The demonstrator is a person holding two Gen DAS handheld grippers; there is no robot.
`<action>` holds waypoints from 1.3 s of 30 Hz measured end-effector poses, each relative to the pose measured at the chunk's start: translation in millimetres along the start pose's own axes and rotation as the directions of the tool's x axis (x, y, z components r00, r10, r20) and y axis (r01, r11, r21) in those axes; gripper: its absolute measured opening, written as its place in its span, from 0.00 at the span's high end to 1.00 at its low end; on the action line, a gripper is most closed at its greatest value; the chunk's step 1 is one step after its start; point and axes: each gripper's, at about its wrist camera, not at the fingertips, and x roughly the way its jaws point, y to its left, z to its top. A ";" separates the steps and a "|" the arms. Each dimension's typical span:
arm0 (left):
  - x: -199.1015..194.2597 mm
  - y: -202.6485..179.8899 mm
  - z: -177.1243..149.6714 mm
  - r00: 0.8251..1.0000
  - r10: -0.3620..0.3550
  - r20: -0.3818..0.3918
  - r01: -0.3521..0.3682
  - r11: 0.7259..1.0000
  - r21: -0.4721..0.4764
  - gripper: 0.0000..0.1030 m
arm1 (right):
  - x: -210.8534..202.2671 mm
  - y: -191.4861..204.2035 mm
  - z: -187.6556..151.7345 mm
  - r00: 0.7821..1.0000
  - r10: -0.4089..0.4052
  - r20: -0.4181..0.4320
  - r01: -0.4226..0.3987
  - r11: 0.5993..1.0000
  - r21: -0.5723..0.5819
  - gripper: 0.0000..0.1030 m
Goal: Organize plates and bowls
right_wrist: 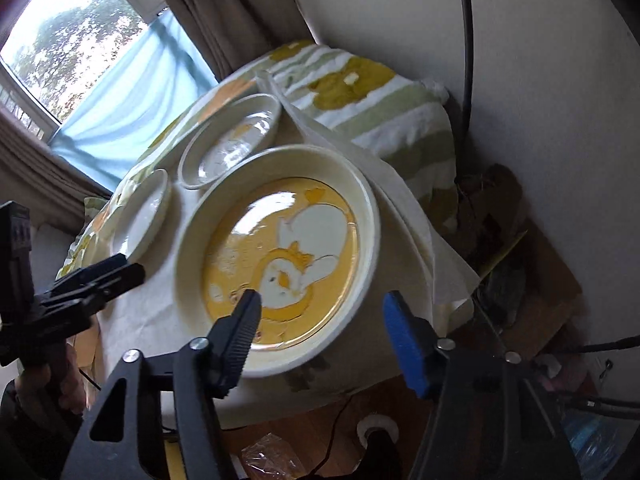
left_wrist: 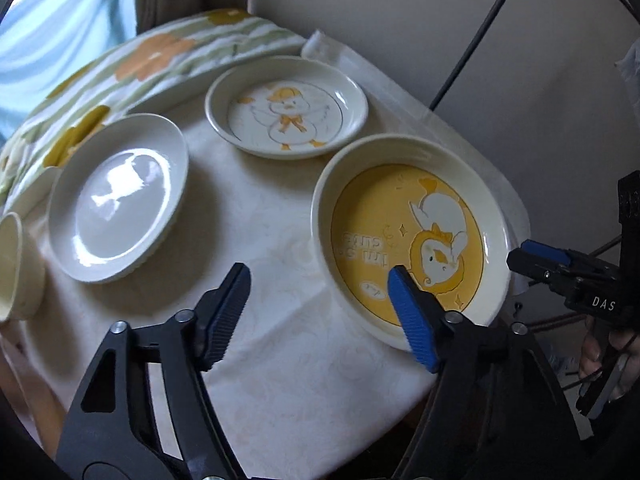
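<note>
A large yellow duck plate (left_wrist: 408, 236) lies at the table's right edge; it also shows in the right wrist view (right_wrist: 280, 256). A smaller white duck plate (left_wrist: 286, 108) sits behind it, also in the right wrist view (right_wrist: 232, 140). A plain white plate (left_wrist: 120, 196) lies to the left, also in the right wrist view (right_wrist: 144, 216). A cream bowl (left_wrist: 16, 268) stands at the far left. My left gripper (left_wrist: 320, 276) is open over the cloth beside the yellow plate. My right gripper (right_wrist: 320, 300) is open above that plate's near rim; it shows in the left wrist view (left_wrist: 520, 254).
A white tablecloth (left_wrist: 256, 280) covers the table. A flowered striped cloth (right_wrist: 360, 92) lies at the back. A wall and a black cable (right_wrist: 466, 40) stand to the right. The table's edge drops to a cluttered wooden floor (right_wrist: 520, 280). A window with a curtain (right_wrist: 120, 80) is behind.
</note>
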 end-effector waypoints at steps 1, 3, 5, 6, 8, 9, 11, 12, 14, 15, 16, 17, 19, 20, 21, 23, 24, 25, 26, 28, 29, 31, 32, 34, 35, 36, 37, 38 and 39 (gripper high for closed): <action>14.9 1.3 2.6 0.999 -0.023 -0.026 0.023 1.000 -0.001 0.47 | 5.7 -3.5 2.7 1.000 0.002 -0.006 -0.002 1.000 0.005 0.51; 37.4 2.1 6.5 0.996 -0.055 -0.069 0.055 0.998 -0.008 0.53 | 15.1 -8.8 6.6 1.000 0.005 -0.013 -0.005 1.000 0.019 0.57; 54.5 2.5 10.0 0.992 -0.075 -0.104 0.073 0.997 -0.017 0.57 | 25.0 -14.2 12.3 1.000 0.010 -0.023 -0.009 0.999 0.034 0.66; 56.4 2.8 9.0 0.990 -0.087 -0.114 0.085 0.996 -0.022 0.61 | 28.2 -15.8 14.0 1.000 0.013 -0.029 -0.011 0.999 0.040 0.68; 64.4 2.3 9.5 0.985 -0.108 -0.132 0.105 0.994 -0.032 0.68 | 31.8 -18.8 15.5 1.000 0.011 -0.029 -0.010 0.999 0.045 0.70; 65.5 2.3 9.2 0.983 -0.119 -0.139 0.115 0.993 -0.034 0.74 | 33.6 -19.8 16.7 0.999 0.016 -0.028 -0.014 0.999 0.047 0.74; 75.1 2.2 10.0 0.980 -0.130 -0.149 0.126 0.991 -0.034 0.78 | 35.8 -20.7 18.1 0.999 0.022 -0.030 -0.021 0.998 0.053 0.78; 77.4 0.8 10.6 0.980 -0.134 -0.147 0.131 0.991 -0.033 0.79 | 37.3 -21.4 19.9 0.999 0.026 -0.029 -0.024 0.998 0.056 0.82; 82.8 -0.4 12.5 0.977 -0.145 -0.154 0.141 0.989 -0.037 0.81 | 40.8 -23.0 22.9 0.999 0.024 -0.024 -0.022 0.998 0.059 0.84; 84.7 -1.6 13.5 0.976 -0.150 -0.155 0.146 0.989 -0.039 0.82 | 43.0 -24.5 24.7 0.999 0.026 -0.023 -0.025 0.998 0.062 0.84; 85.8 4.2 17.6 0.975 -0.156 -0.159 0.151 0.988 -0.040 0.82 | 43.0 -25.2 25.0 0.999 0.028 -0.022 -0.027 0.998 0.065 0.85; 88.2 2.5 18.4 0.975 -0.156 -0.160 0.152 0.988 -0.038 0.82 | 42.9 -25.8 25.2 0.999 0.032 -0.022 -0.031 0.997 0.068 0.85; 86.0 5.1 19.7 0.975 -0.152 -0.161 0.149 0.988 -0.031 0.82 | 45.1 -26.8 28.9 0.999 0.037 -0.024 -0.035 0.997 0.069 0.85; 87.0 3.6 19.7 0.976 -0.149 -0.157 0.148 0.989 -0.020 0.82 | 45.4 -26.4 29.5 0.999 0.036 -0.027 -0.035 0.997 0.062 0.85; 86.3 2.6 19.9 0.977 -0.146 -0.154 0.146 0.989 -0.010 0.82 | 45.4 -25.7 30.0 0.999 0.034 -0.030 -0.032 0.998 0.047 0.85; 85.2 -0.7 20.8 0.980 -0.134 -0.150 0.136 0.991 0.004 0.82 | 45.5 -25.0 30.4 0.999 0.032 -0.033 -0.031 0.999 0.032 0.85; 86.0 -2.2 21.5 0.980 -0.128 -0.150 0.130 0.991 0.004 0.82 | 45.2 -24.0 30.6 0.999 0.030 -0.036 -0.029 0.999 0.027 0.85; 84.5 -2.1 22.0 0.981 -0.124 -0.149 0.126 0.992 0.004 0.82 | 45.4 -23.6 31.3 0.999 0.026 -0.039 -0.025 0.999 0.022 0.85; 83.9 -2.7 22.5 0.981 -0.121 -0.149 0.123 0.992 0.005 0.82 | 45.0 -22.8 30.7 0.999 0.022 -0.038 -0.022 1.000 0.018 0.85; 71.4 -6.5 19.5 0.984 -0.114 -0.140 0.118 0.993 0.016 0.82 | 43.6 -21.0 29.2 0.999 0.018 -0.034 -0.018 1.000 0.011 0.85; 68.8 -9.4 19.2 0.986 -0.105 -0.133 0.110 0.994 0.028 0.82 | 42.6 -20.0 29.1 0.999 0.018 -0.033 -0.018 1.000 0.007 0.85; 62.8 -12.1 14.6 0.989 -0.088 -0.119 0.094 0.995 0.043 0.82 | 40.7 -17.5 28.7 0.999 0.009 -0.033 -0.009 1.000 -0.006 0.85; 59.3 -14.4 13.2 0.990 -0.088 -0.114 0.093 0.995 0.040 0.82 | 39.3 -16.6 28.8 0.999 0.009 -0.031 -0.009 1.000 -0.013 0.85; 52.7 -13.8 10.7 0.990 -0.090 -0.108 0.094 0.995 0.033 0.82 | 36.9 -14.3 29.4 1.000 0.007 -0.025 -0.008 1.000 -0.029 0.85; 50.2 -14.1 9.7 0.990 -0.091 -0.104 0.095 0.995 0.028 0.82 | 35.7 -13.0 30.0 1.000 0.004 -0.021 -0.005 0.999 -0.041 0.85; 45.9 -14.4 8.0 0.991 -0.093 -0.097 0.095 0.995 0.022 0.82 | 34.4 -11.8 30.3 1.000 0.003 -0.018 -0.004 0.999 -0.052 0.85; 42.2 -13.7 7.0 0.992 -0.091 -0.089 0.093 0.996 0.018 0.82 | 33.0 -10.9 31.0 1.000 0.005 -0.014 -0.006 0.998 -0.060 0.85; 36.6 -13.5 6.1 0.993 -0.090 -0.079 0.091 0.996 0.010 0.82 | 30.3 -8.9 31.9 1.000 0.011 -0.005 -0.012 0.998 -0.068 0.85; 31.5 -12.7 4.5 0.993 -0.091 -0.070 0.091 0.996 0.001 0.82 | 28.0 -7.6 32.9 1.000 0.016 0.001 -0.016 0.997 -0.076 0.85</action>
